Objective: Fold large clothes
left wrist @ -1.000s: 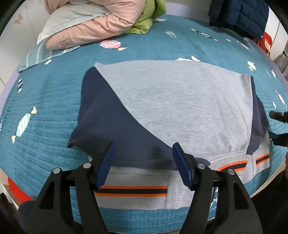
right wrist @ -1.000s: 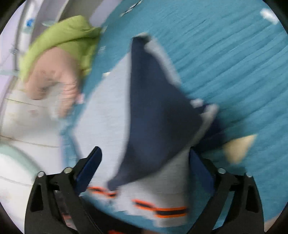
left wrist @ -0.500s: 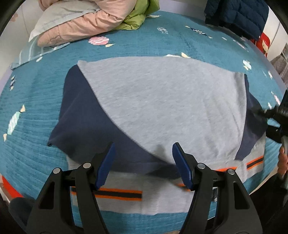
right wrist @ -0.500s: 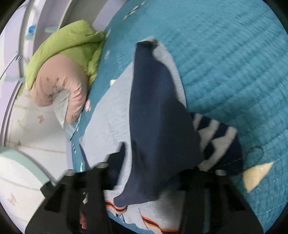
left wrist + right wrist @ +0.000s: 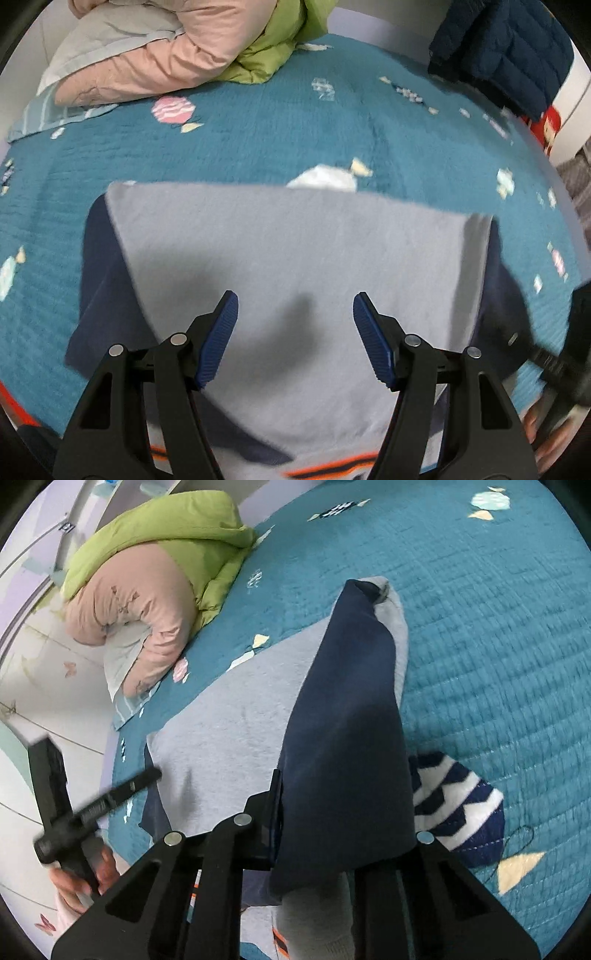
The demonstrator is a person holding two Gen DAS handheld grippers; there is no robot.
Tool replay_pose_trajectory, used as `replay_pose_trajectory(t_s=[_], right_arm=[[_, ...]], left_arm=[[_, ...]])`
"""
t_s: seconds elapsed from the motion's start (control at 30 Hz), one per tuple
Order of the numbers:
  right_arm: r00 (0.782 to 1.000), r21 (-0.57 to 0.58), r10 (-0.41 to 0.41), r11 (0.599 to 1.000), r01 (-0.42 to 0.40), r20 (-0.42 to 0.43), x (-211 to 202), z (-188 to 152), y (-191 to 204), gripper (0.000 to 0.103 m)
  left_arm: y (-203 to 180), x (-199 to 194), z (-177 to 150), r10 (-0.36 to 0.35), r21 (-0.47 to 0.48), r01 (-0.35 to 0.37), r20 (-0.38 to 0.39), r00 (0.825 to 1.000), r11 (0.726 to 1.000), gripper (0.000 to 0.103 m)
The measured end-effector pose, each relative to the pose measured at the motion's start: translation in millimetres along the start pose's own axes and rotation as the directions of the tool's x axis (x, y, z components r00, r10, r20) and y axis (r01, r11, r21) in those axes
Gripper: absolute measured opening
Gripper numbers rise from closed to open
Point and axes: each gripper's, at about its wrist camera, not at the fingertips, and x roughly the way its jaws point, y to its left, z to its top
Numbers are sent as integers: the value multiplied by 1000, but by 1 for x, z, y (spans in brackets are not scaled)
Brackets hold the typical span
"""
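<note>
Two tongs over one large garment. Grey sweatshirt spread flat on the teal quilted bedspread, near the front edge of the bed, with a navy sleeve folded in along each side and the orange-and-navy striped hem closest to the left wrist camera.

Left gripper — blue pads spread wide, poised above the middle of the grey body, nothing between them, dark shadow on the cloth just beyond. Seen from the right wrist camera: held in a hand at the bed's near edge.

Right gripper — jaws just drawn nearly together, pinching the navy sleeve on the sweatshirt's right side. Sleeve lifted off the bedspread and draped over the far finger, hiding that pad; grey cuff hanging down below the grip.

Farther back on the bed, well apart from the sweatshirt: pink jacket with a green jacket touching it, and a navy puffer jacket at the far right corner.
</note>
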Motion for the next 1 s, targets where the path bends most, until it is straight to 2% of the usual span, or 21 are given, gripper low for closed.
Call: replay_pose_trajectory(t_s=[0.13,0.17,0.23,0.3,0.37,0.47,0.53,0.57,0.63,0.77,0.9,1.0], right_arm=[[999,54,39,998,-39,4,5,4,-8,16],[999,55,44,997,-44,5,6,5,-7,16],[999,51,45,998,-45,4,8,7,-5,16],[998,57,58,997,-59,5,11,8,-7,16],[997,71,80,994,-80,6,14,10,-9,16],[994,94,112,989,-112,2,15,11,-14,16],[993,86,117,989,-117,1,16,12,-14,16],[993,85,118,989,-118,0,17,12,-13,17],[992,84,123,989,-123,-2,18,14,-13,17],[990,110,144,984,-143,-5,19,15,-17,17],[991,105,133,986,-131,-5,16,15,-17,17],[992,107,127,986,-126,-6,15,14,-18,17]], left_arm=[[-5,15,30,13,-27,-14,-31,999,1000,33],[-5,20,37,-11,-38,10,-37,999,999,17],[-9,35,50,-69,-40,66,-77,995,997,0],[-14,50,61,-112,-37,108,-132,985,993,0],[-22,58,72,-124,-16,123,-130,984,992,0],[-26,79,84,-65,-1,65,-168,984,998,0],[-22,103,85,-42,-16,39,-237,971,999,0],[-18,117,81,-38,-41,27,-292,956,999,0],[-15,118,77,-52,-69,34,-278,959,997,0],[-28,104,61,10,45,1,-256,967,999,0],[-27,93,42,2,30,6,-236,972,1000,0],[-33,81,25,34,84,-16,-219,975,996,0]])
